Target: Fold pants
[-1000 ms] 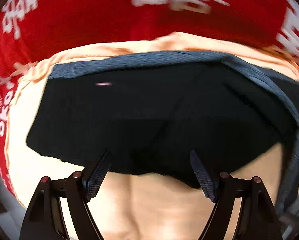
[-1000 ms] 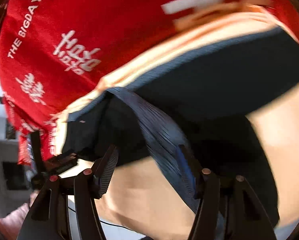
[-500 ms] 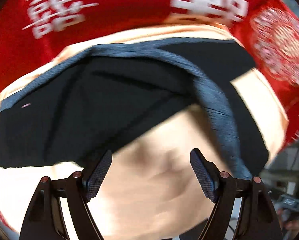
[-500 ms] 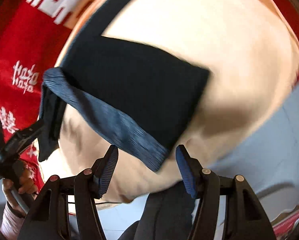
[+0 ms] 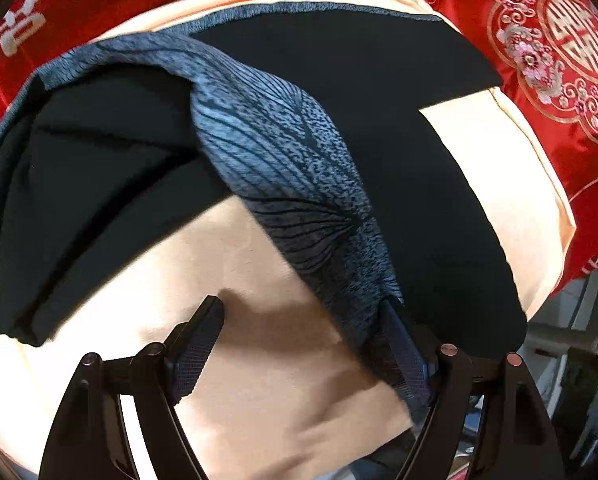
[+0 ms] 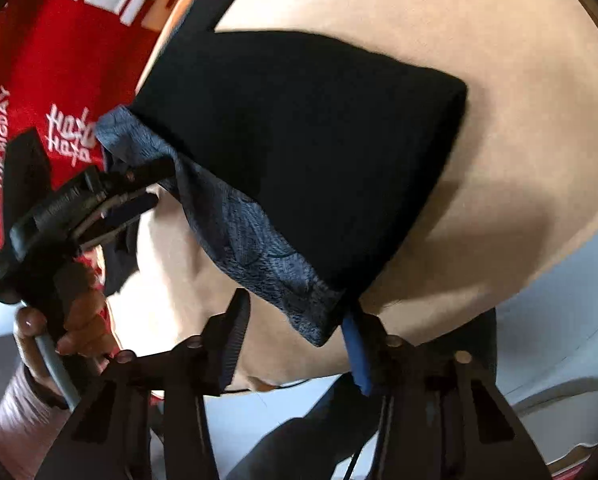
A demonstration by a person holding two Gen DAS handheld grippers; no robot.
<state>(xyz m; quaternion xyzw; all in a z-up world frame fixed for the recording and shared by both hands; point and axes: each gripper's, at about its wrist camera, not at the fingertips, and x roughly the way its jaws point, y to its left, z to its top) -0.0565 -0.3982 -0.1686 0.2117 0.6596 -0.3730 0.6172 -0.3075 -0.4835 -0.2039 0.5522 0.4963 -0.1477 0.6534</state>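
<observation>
Black pants with a blue-grey mottled waistband lie partly folded on a cream cloth. In the left wrist view my left gripper is open; the waistband's end drapes against its right finger. In the right wrist view the pants lie as a folded black panel with the waistband along its near edge. My right gripper is open, with the waistband corner just ahead of its fingers. The left gripper also shows at the left there, by the waistband's other end.
Red bedding with white lettering and an embroidered red cushion surround the cream cloth. In the right wrist view a hand holds the left tool, and pale floor lies past the cloth's edge.
Both views swung across the pants. The waistband, earlier far off, now lies close to both grippers' fingers. Both grippers' jaws stayed apart throughout.
</observation>
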